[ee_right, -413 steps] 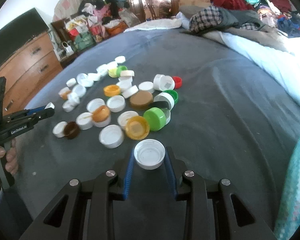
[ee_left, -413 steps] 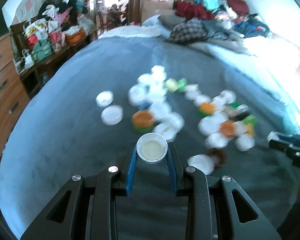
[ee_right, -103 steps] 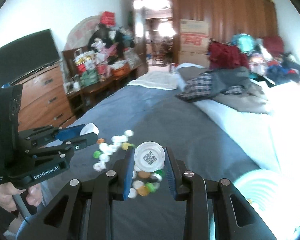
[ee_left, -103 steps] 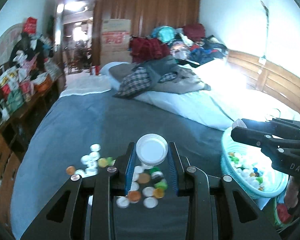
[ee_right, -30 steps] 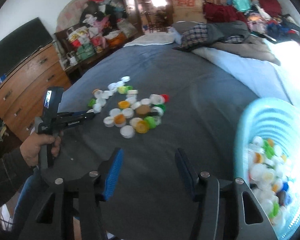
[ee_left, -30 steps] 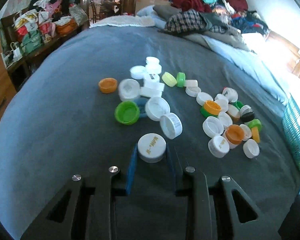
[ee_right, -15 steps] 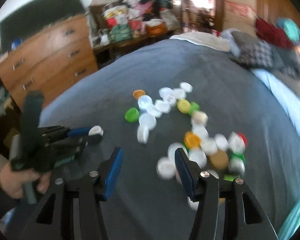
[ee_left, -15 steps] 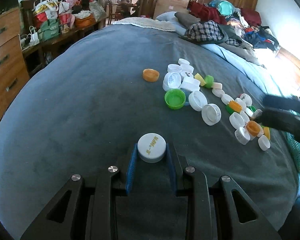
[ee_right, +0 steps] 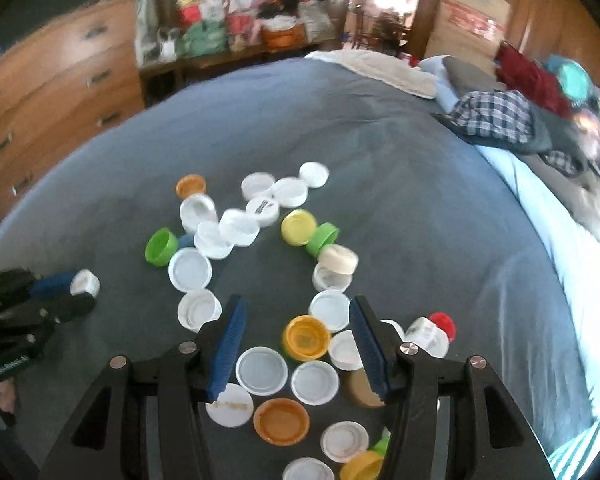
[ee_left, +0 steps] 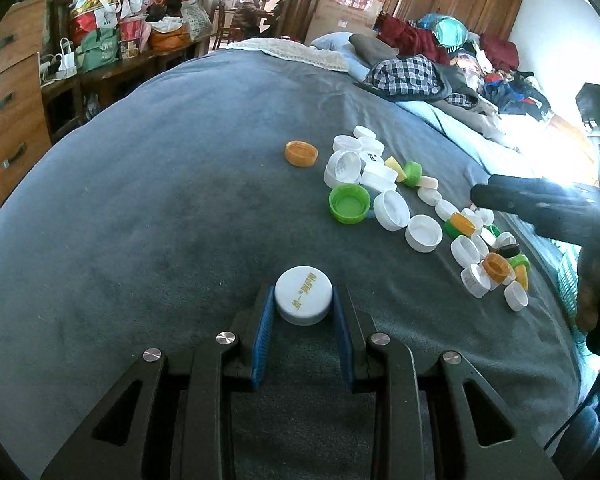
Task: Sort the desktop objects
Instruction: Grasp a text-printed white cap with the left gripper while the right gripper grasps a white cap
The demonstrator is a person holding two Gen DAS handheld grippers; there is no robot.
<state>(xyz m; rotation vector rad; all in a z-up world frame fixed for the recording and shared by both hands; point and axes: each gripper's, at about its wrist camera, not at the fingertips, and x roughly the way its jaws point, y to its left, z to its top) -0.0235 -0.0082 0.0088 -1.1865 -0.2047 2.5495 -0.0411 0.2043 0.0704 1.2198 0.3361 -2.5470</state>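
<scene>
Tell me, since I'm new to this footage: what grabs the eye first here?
A scatter of plastic bottle caps, mostly white with some green, orange and yellow, lies on the grey-blue bed cover. The left gripper is shut on a white round cap with gold lettering near that view's bottom. The right gripper hangs open above the pile.

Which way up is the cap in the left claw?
Closed top up: the white cap shows its printed flat face, with a blue finger on each side.

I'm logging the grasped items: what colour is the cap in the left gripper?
White cap with small gold lettering, clearest in the left wrist view.
</scene>
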